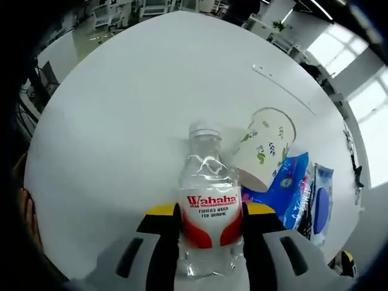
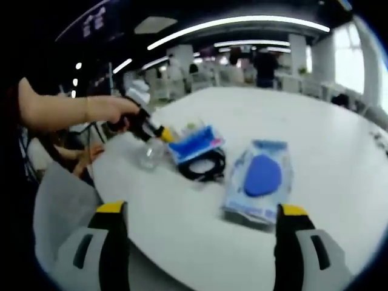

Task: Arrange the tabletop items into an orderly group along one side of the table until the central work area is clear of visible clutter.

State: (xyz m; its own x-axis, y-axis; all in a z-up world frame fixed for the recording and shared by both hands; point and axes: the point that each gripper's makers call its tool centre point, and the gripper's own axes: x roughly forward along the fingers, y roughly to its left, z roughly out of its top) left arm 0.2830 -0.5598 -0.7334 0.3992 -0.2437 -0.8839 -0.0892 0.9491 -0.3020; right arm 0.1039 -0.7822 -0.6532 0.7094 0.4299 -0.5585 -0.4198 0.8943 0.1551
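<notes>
A clear Wahaha water bottle [image 1: 209,206] with a red-and-white label stands upright on the white table [image 1: 133,109], and my left gripper [image 1: 210,213] is shut on its body. A leaf-printed paper cup [image 1: 267,145] lies on its side just right of the bottle. Past it are a blue packet [image 1: 290,189] and a clear pouch with a blue oval [image 1: 321,209]. In the right gripper view, my right gripper [image 2: 203,211] hovers open at the table's near edge, facing the pouch [image 2: 260,179], a black cable coil [image 2: 203,165] and the blue packet [image 2: 194,142]. A hand holds the left gripper [image 2: 150,130] on the bottle [image 2: 148,154].
The table [image 2: 327,133] is wide and round, bare white beyond the cluster. A thin pale strip [image 1: 282,88] lies on its far side. Office desks and chairs stand behind the table, with a person in the background [image 2: 264,63].
</notes>
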